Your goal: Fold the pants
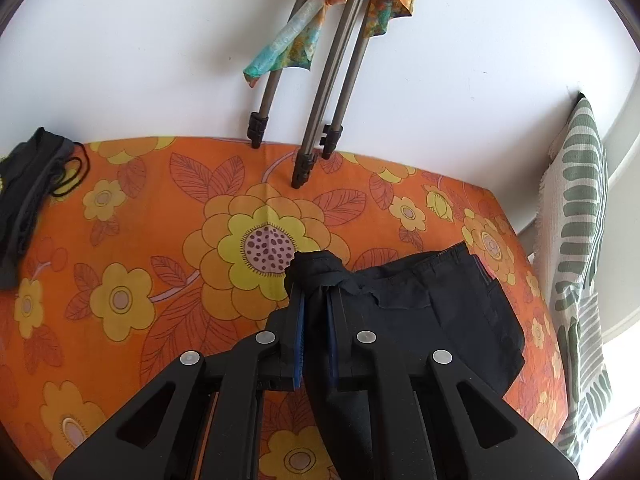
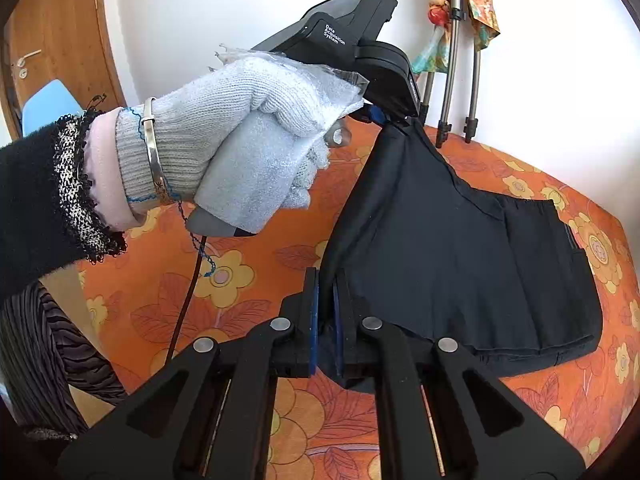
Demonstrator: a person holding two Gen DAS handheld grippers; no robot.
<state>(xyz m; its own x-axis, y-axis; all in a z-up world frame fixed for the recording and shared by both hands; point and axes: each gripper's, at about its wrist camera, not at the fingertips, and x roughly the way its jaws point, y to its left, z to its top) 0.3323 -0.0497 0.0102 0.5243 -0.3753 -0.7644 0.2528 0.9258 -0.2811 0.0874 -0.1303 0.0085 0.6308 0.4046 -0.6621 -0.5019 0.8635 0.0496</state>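
Black pants point(image 2: 460, 248) lie partly folded on an orange flowered cloth point(image 2: 248, 248), their waistband end flat at the right. My left gripper point(image 1: 318, 284) is shut on a bunched edge of the pants point(image 1: 420, 300) and holds it lifted. In the right wrist view the left gripper point(image 2: 384, 118) shows at the far corner of the raised fabric, held by a gloved hand point(image 2: 256, 140). My right gripper point(image 2: 326, 284) is shut on the near edge of the same raised fold. The fabric hangs stretched between the two grippers.
A tripod point(image 1: 320, 92) with a colourful scarf point(image 1: 296, 44) stands at the far edge against a white wall. A dark garment point(image 1: 28, 188) lies at the far left. A green-striped white cloth point(image 1: 576, 240) hangs at the right edge. A wooden door point(image 2: 52, 40) is at the left.
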